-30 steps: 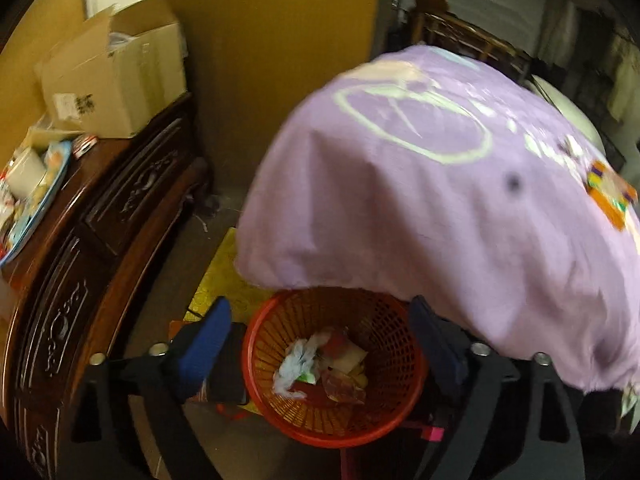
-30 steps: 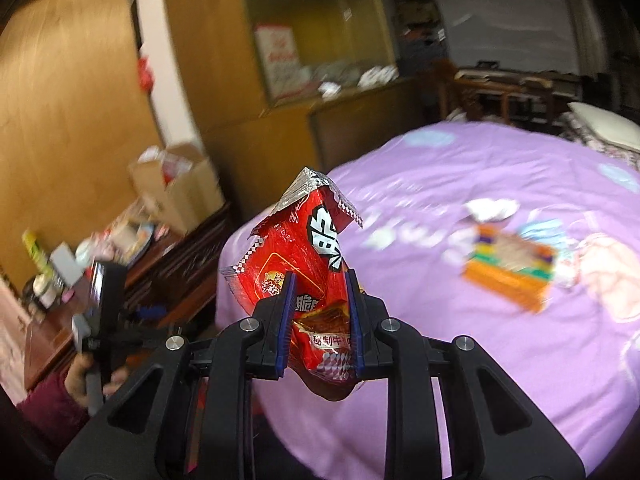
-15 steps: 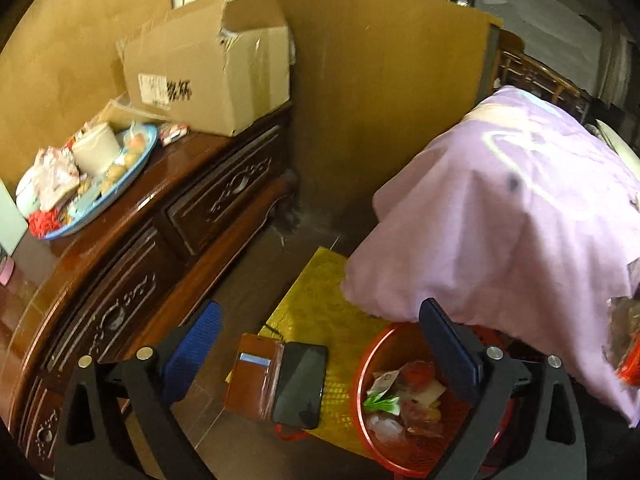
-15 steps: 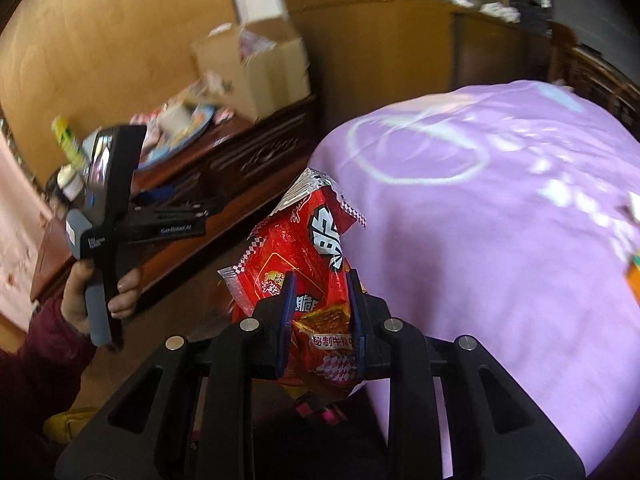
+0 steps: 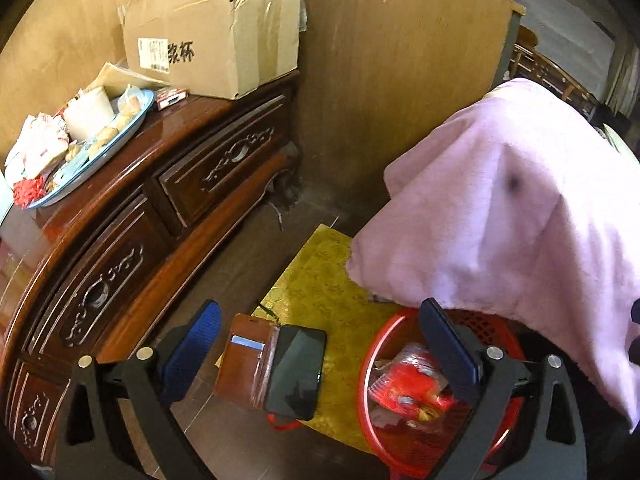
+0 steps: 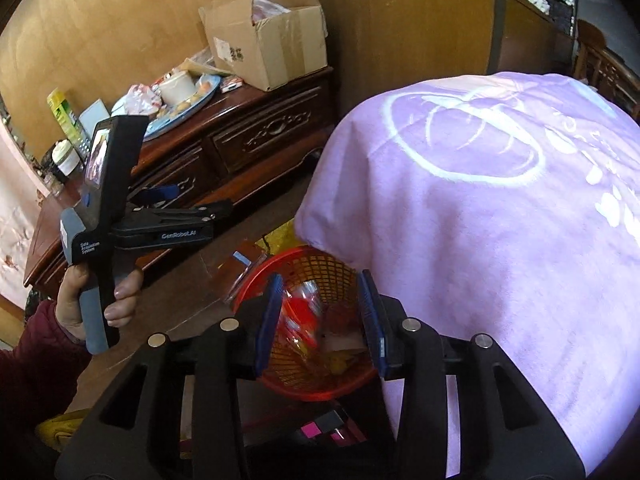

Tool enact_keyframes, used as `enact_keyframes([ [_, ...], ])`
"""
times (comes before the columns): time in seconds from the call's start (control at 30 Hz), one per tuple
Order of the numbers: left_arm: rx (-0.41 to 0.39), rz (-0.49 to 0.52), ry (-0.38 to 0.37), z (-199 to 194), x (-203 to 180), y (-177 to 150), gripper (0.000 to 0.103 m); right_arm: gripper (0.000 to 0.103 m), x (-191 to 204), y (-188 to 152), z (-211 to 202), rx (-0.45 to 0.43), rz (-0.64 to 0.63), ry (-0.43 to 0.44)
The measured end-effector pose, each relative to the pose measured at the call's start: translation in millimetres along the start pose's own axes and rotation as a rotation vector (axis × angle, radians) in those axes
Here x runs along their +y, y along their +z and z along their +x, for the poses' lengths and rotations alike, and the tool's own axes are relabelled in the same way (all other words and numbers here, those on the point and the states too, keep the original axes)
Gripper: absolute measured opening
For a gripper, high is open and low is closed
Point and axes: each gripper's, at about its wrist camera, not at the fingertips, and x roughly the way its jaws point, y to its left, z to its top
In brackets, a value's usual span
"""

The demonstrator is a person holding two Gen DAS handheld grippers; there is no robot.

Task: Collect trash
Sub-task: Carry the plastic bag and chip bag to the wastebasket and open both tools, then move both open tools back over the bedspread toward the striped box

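A red mesh trash basket (image 6: 320, 380) stands on the floor by the purple-covered bed. My right gripper (image 6: 322, 316) is open and empty right above it. The red snack bag (image 6: 298, 316) lies inside the basket with other wrappers. In the left wrist view the basket (image 5: 370, 364) is at the lower right with the red snack bag (image 5: 408, 390) in it. My left gripper (image 5: 320, 344) is open and empty, held above the floor to the left of the basket. It also shows in the right wrist view (image 6: 192, 204), held in a hand.
A phone in a brown wallet case (image 5: 272, 368) lies on a yellow mat (image 5: 320, 280) by the basket. A dark wooden dresser (image 5: 120, 232) on the left carries a cardboard box (image 5: 216, 40) and a blue tray (image 5: 80, 152) of food. The purple blanket (image 6: 500, 220) overhangs the basket.
My right gripper has opened and let the red snack bag drop into the basket. My left gripper has swung left, away from the basket.
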Motion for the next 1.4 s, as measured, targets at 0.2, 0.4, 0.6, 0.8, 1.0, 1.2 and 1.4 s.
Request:
enact_keyframes([
  [0.2,-0.046,0.065,-0.009,-21.2,-26.7,3.1,0.097,0.045,-10.6,-4.6,-26.8,-0.071,0.037,-0.025],
  [0.4,-0.095,0.143,-0.022,-49.0,-60.2,3.4,0.097,0.047,-21.5,-17.2,-59.9,-0.143,0.068,-0.045],
  [0.6,-0.151,0.227,-0.021,-78.2,-92.5,1.3,0.097,0.049,-32.4,-30.1,-92.2,-0.218,0.095,-0.068],
  [0.8,-0.196,0.301,-0.024,-104.1,-126.2,-4.3,0.097,0.054,-51.5,-49.1,-128.4,-0.304,0.145,-0.108],
  [1.0,-0.234,0.381,-0.039,-125.6,-166.2,-9.0,0.097,0.072,-82.0,-67.8,-157.3,-0.386,0.219,-0.186],
  [1.2,-0.23,0.455,-0.121,-126.5,-222.6,-5.5,0.097,0.086,-156.6,-95.3,-172.0,-0.428,0.401,-0.411],
  [1.4,-0.207,0.543,-0.223,-116.3,-298.7,1.8,0.097,0.086,-270.6,-160.6,-195.8,-0.404,0.743,-0.707],
])
